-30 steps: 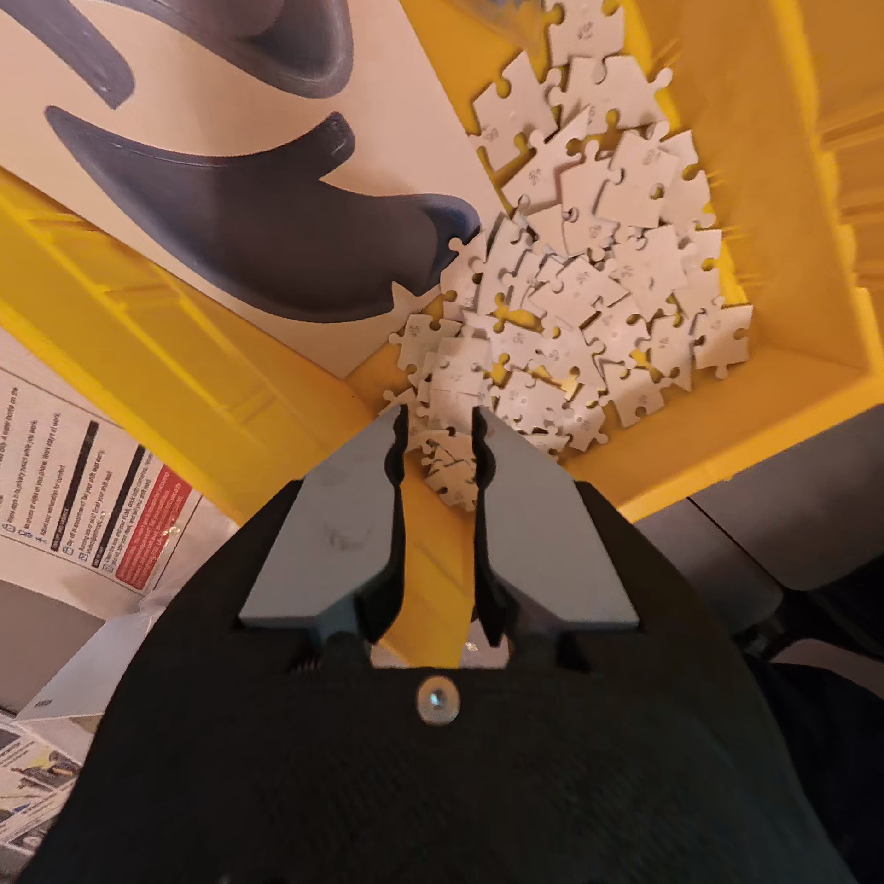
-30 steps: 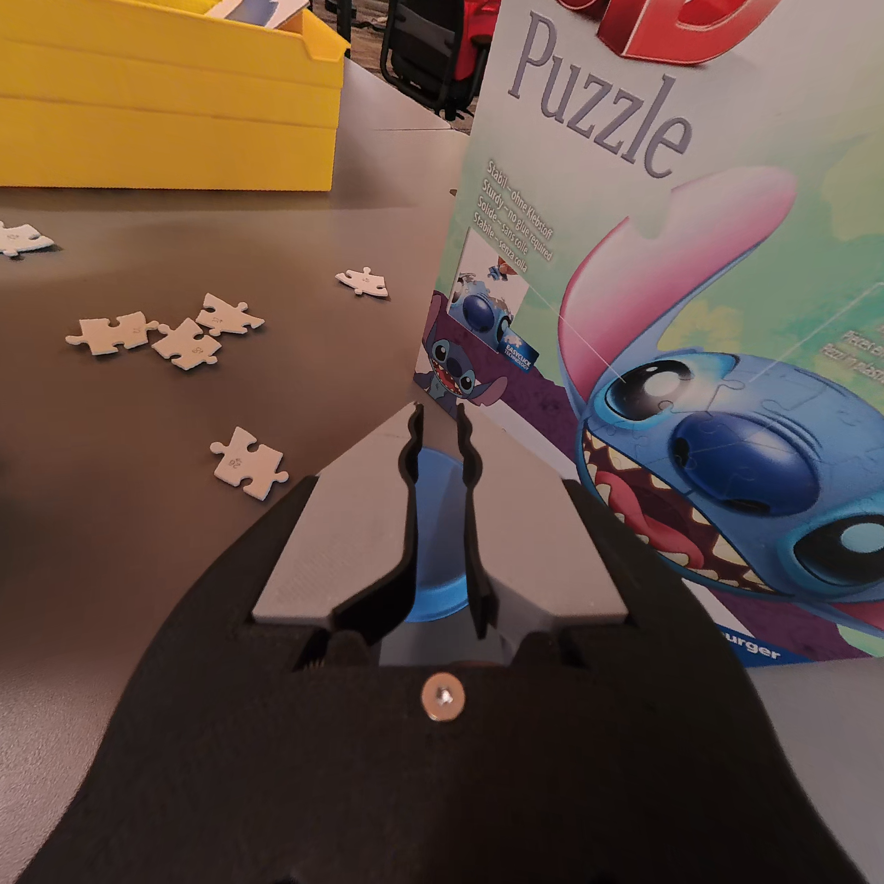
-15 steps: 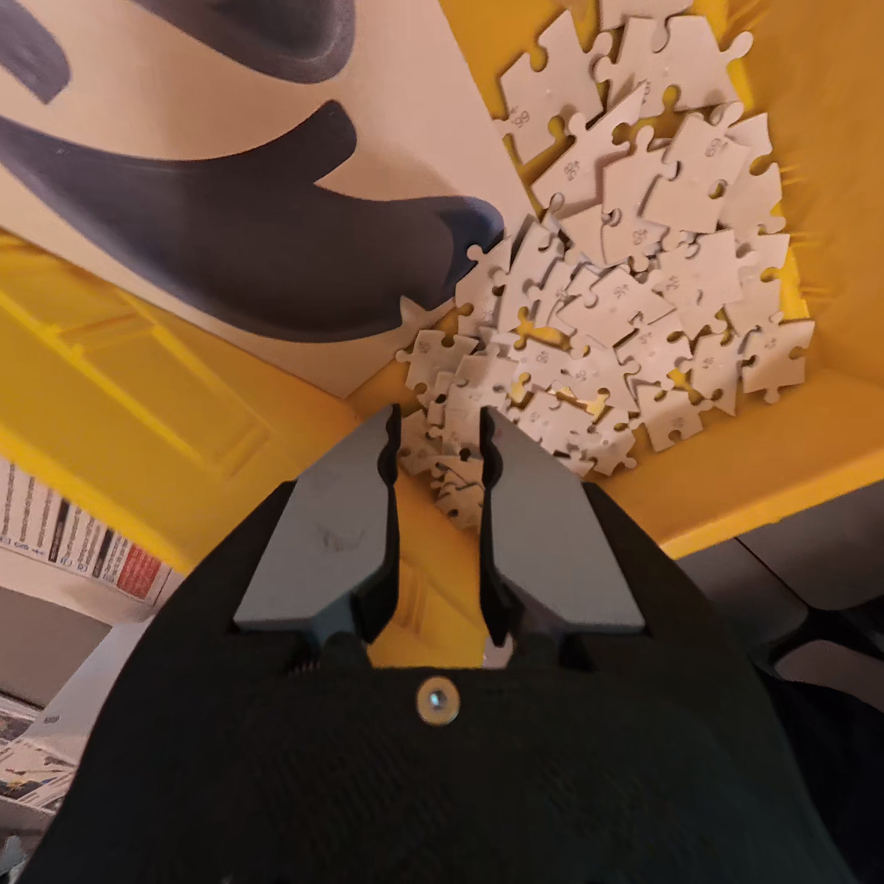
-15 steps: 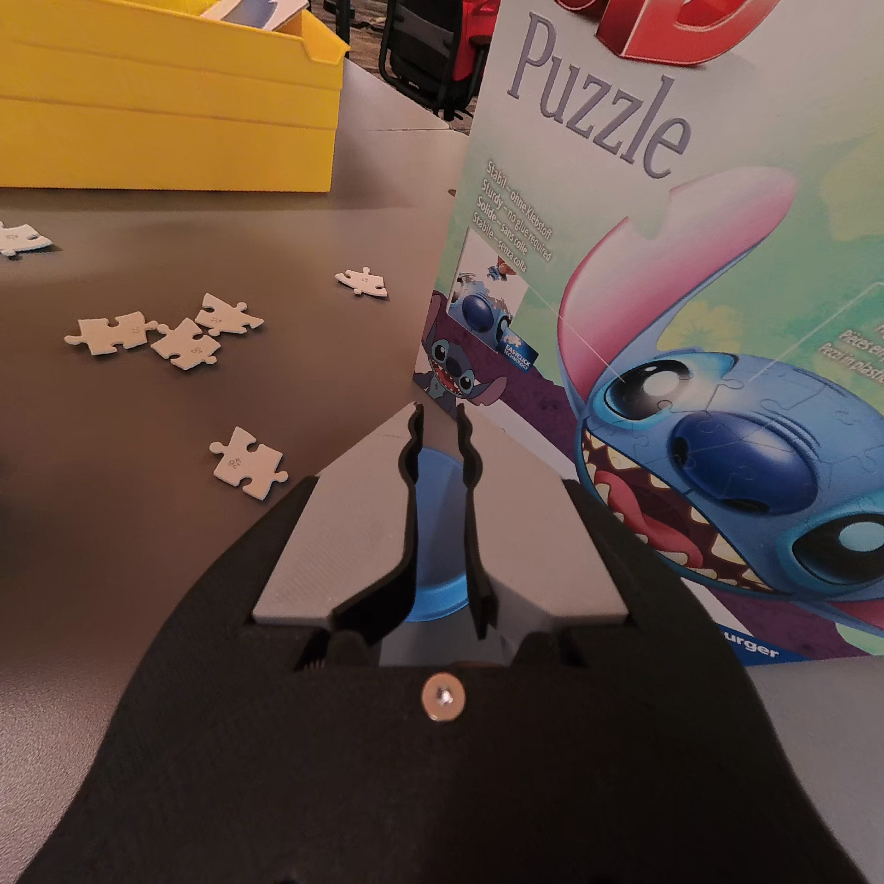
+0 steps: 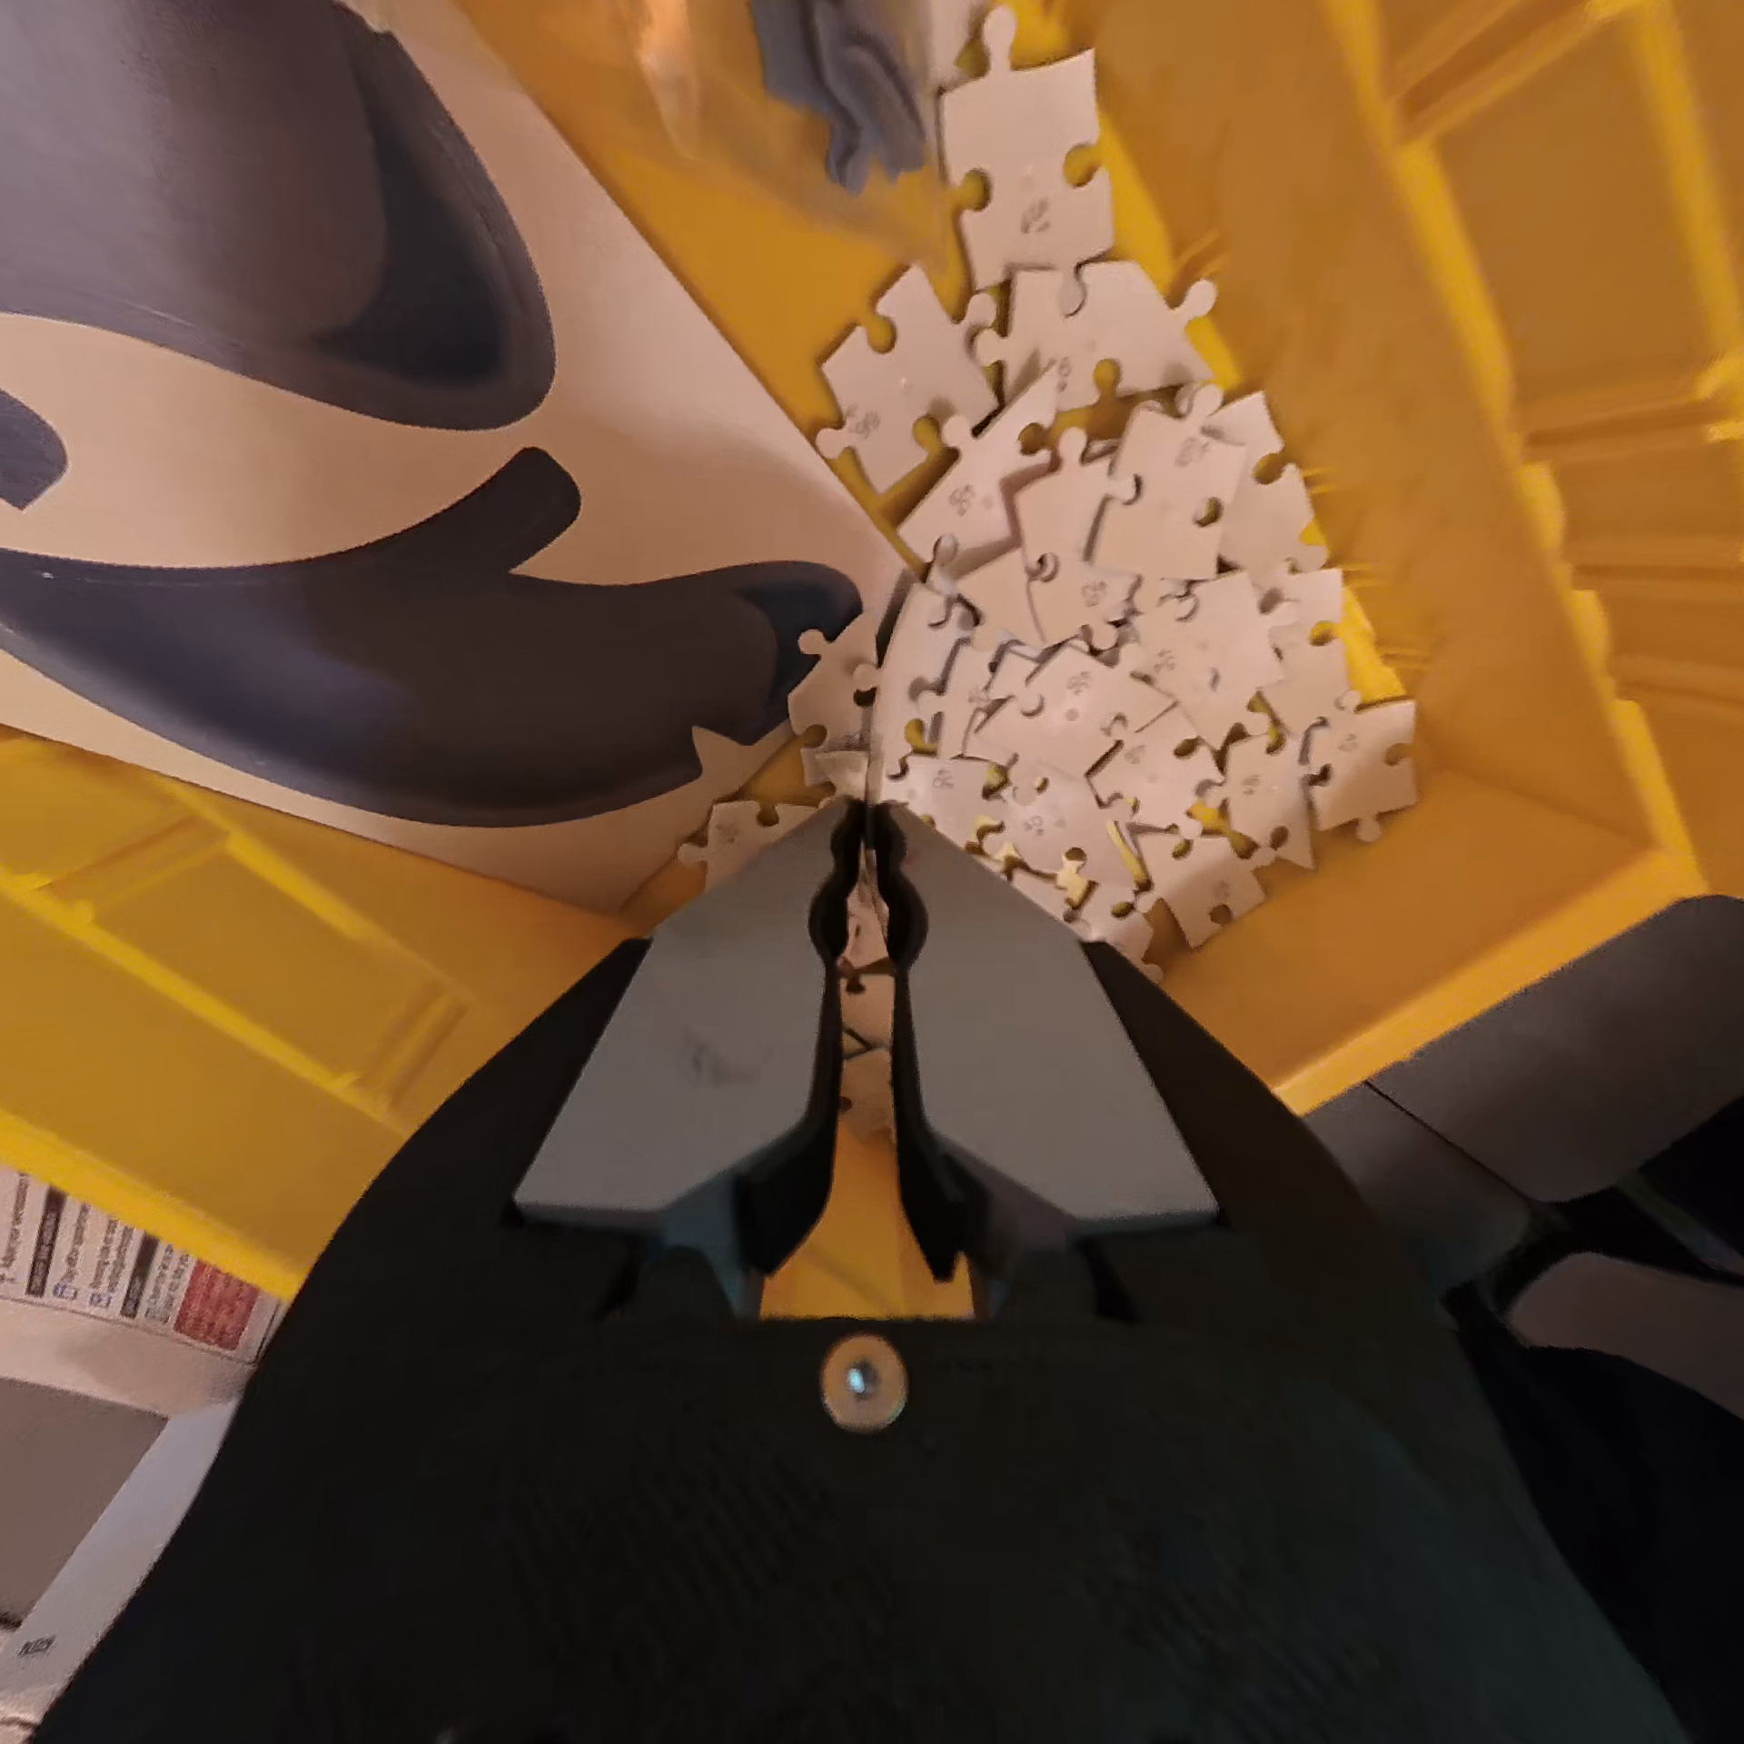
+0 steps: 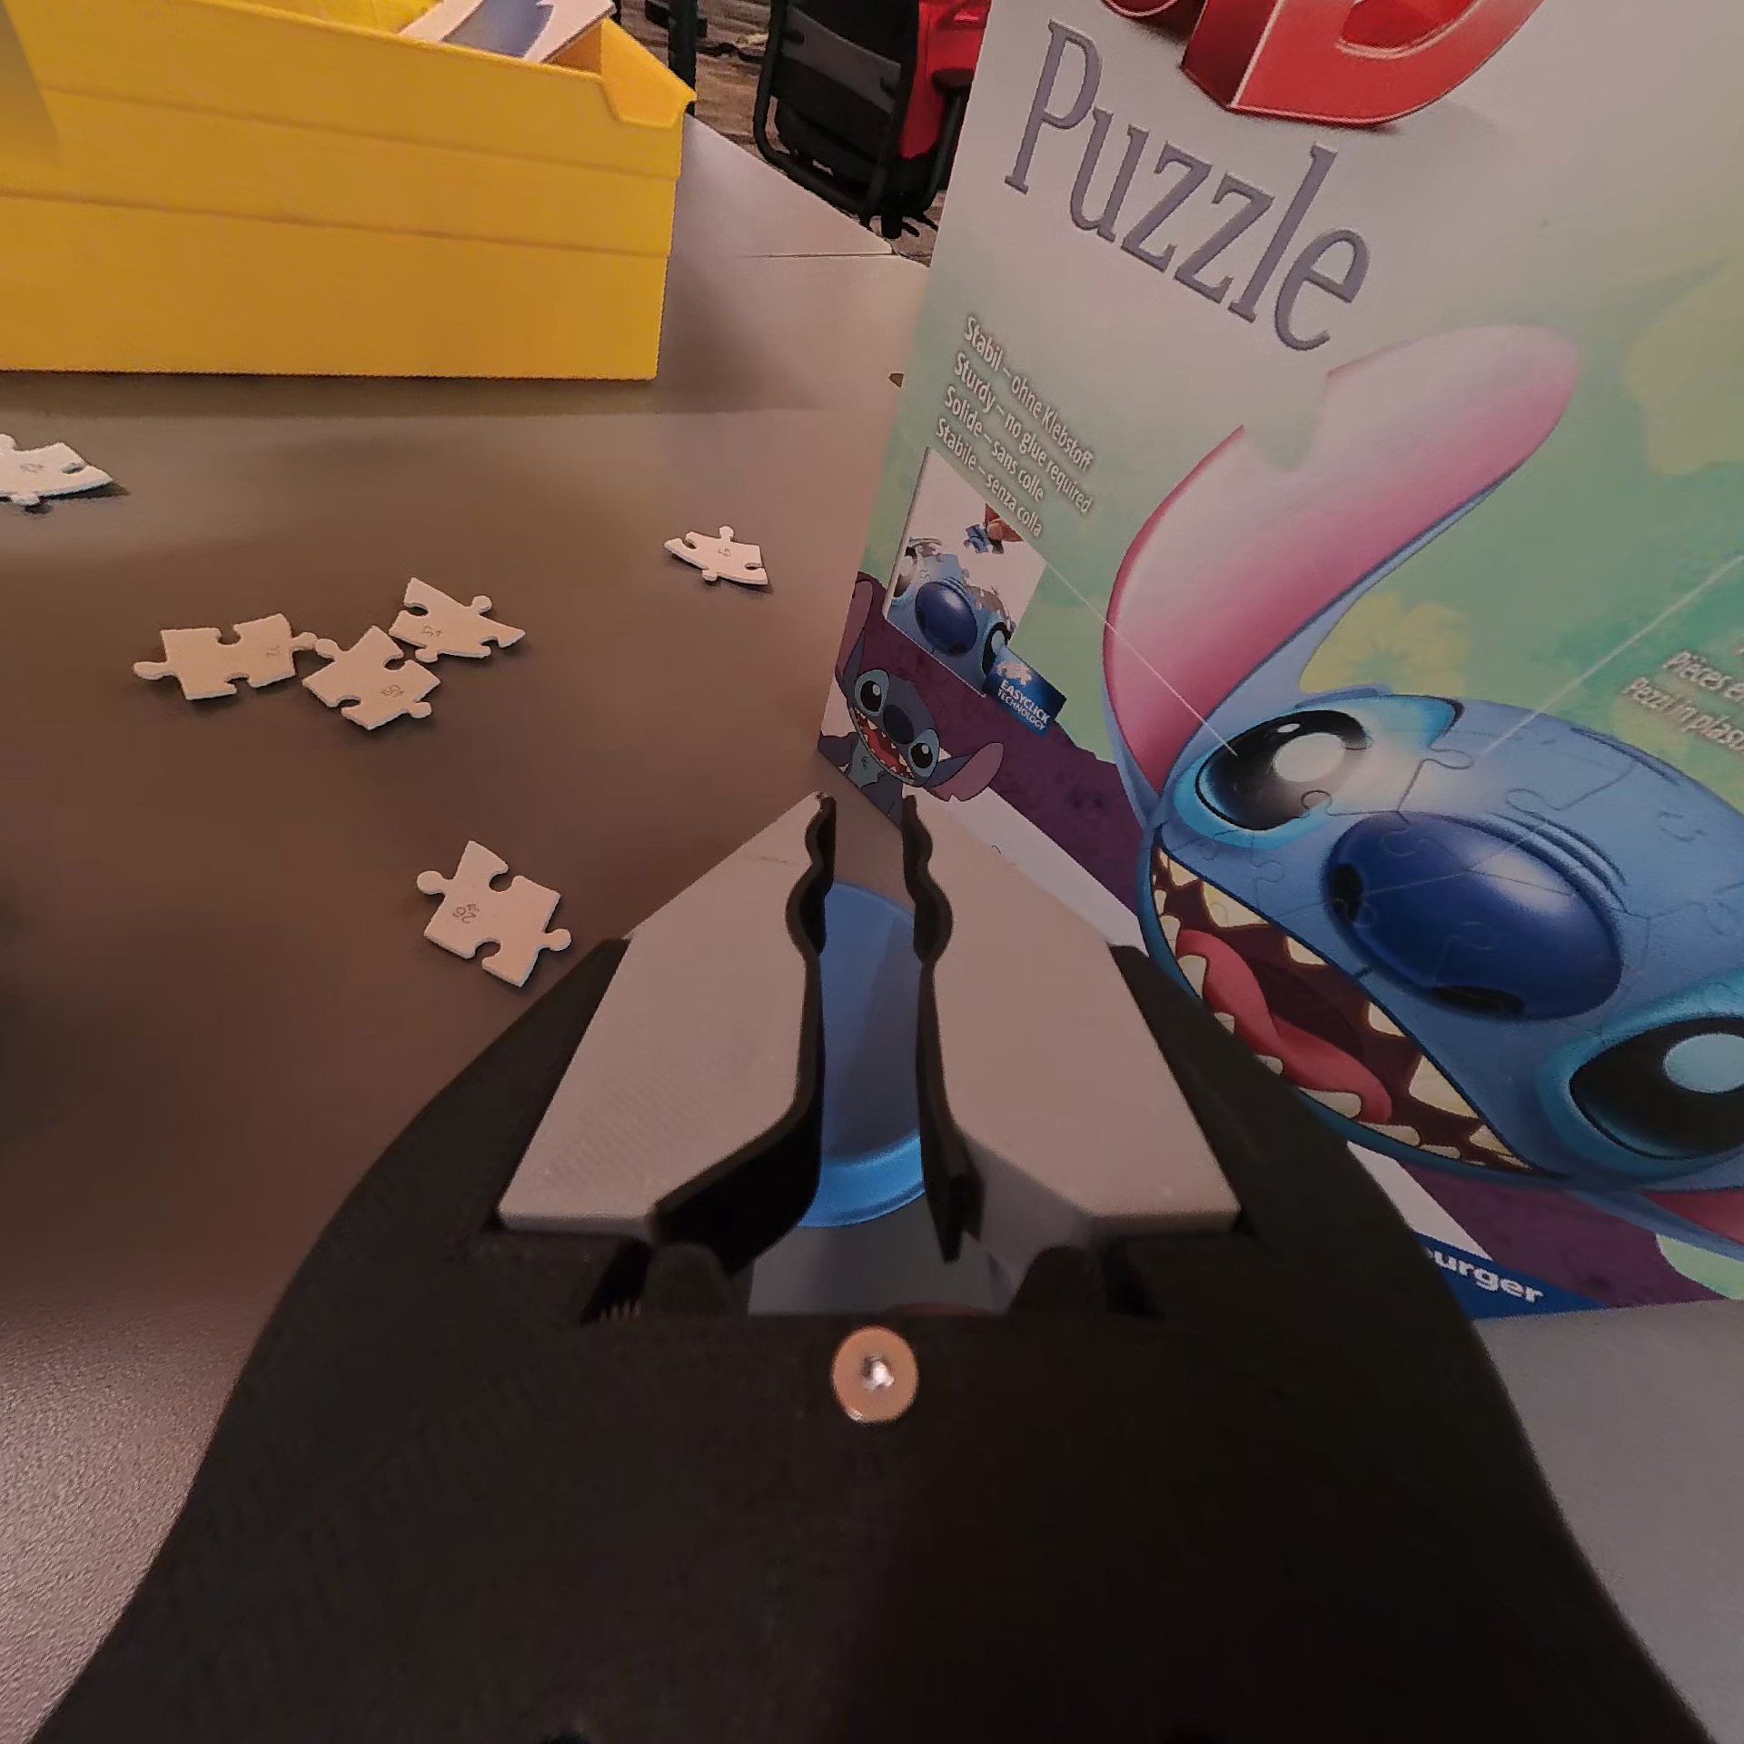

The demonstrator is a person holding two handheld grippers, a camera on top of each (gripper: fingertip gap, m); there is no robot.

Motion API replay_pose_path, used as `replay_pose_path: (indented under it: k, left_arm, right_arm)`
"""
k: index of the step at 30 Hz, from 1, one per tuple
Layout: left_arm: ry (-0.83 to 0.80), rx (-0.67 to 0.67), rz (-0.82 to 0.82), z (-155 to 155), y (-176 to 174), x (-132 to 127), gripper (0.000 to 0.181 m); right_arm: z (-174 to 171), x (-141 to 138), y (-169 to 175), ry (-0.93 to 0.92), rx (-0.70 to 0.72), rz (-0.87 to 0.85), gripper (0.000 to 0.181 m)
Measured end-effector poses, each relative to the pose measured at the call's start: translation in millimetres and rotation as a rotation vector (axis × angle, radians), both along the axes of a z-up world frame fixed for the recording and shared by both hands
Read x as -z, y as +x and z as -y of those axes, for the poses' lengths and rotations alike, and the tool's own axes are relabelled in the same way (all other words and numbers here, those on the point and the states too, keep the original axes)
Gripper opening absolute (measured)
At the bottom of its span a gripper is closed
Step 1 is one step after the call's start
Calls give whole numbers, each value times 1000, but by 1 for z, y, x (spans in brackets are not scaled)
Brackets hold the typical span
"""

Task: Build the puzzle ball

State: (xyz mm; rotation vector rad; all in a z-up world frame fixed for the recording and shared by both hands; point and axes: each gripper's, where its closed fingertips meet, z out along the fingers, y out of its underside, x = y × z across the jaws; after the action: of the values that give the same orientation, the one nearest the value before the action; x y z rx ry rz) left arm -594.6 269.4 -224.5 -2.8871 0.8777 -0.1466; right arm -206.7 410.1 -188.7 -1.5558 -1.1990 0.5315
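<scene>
In the left wrist view my left gripper is shut on a white puzzle piece that stands edge-on out of the fingertips. It is just above a pile of white puzzle pieces in the corner of a yellow bin. In the right wrist view my right gripper is closed on a blue round part held between its fingers, low over the grey table. It points at the lower left corner of the upright puzzle box.
A printed sheet with dark shapes lies in the bin beside the pile. Several loose white pieces lie on the table left of the right gripper. The yellow bin stands at the back left. Chairs are behind the table. Across from one pair of fingers to the other is roughly 40 centimeters.
My left gripper moved into the pile and closed on a piece, which now stands between the fingertips. The right gripper has not moved.
</scene>
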Motion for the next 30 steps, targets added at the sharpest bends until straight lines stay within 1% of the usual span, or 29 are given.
replay_pose_path:
  k: [3, 9, 12, 16, 18, 19, 20, 23, 24, 25, 26, 29, 30]
  left_arm:
    - [-17, 5, -13, 5, -3, 2, 0]
    - [-29, -8, 47, 4, 0, 2, 0]
    - [-34, -13, 40, 4, -2, 3, 0]
    - [-41, 11, 63, 9, 2, -2, 0]
    - [-8, 37, 126, 12, 7, -15, 0]
    - [33, 33, 161, 11, 8, -26, 0]
    - [88, 6, 195, 6, 6, -38, 0]
    - [270, -128, 318, -19, -3, -78, 0]
    - [296, -140, 376, -22, 1, -88, 0]
    - [289, -124, 423, -20, 8, -91, 0]
    - [248, -88, 441, -13, 15, -88, 0]
    - [118, 19, 332, 4, 24, -57, 0]
    - [66, 63, 343, 12, 32, -51, 0]
  right_arm:
    - [0, 0, 0, 0, 1, 1, 10]
    - [0, 0, 0, 1, 4, 1, 10]
    - [0, 0, 0, 2, 4, 2, 10]
    - [0, 0, 0, 1, 4, 2, 10]
    - [0, 0, 0, 1, 3, 0, 10]
    - [0, 0, 0, 1, 2, 0, 10]
    - [0, 0, 0, 1, 1, 1, 10]
    - [0, 1, 0, 2, 0, 7, 11]
    - [0, 1, -1, 3, 0, 10, 10]
    - [0, 1, -1, 4, 0, 11, 10]
    - [0, 2, -1, 5, 1, 12, 10]
    - [0, 1, 0, 7, 5, 11, 10]
    - [0, 1, 0, 7, 6, 10, 10]
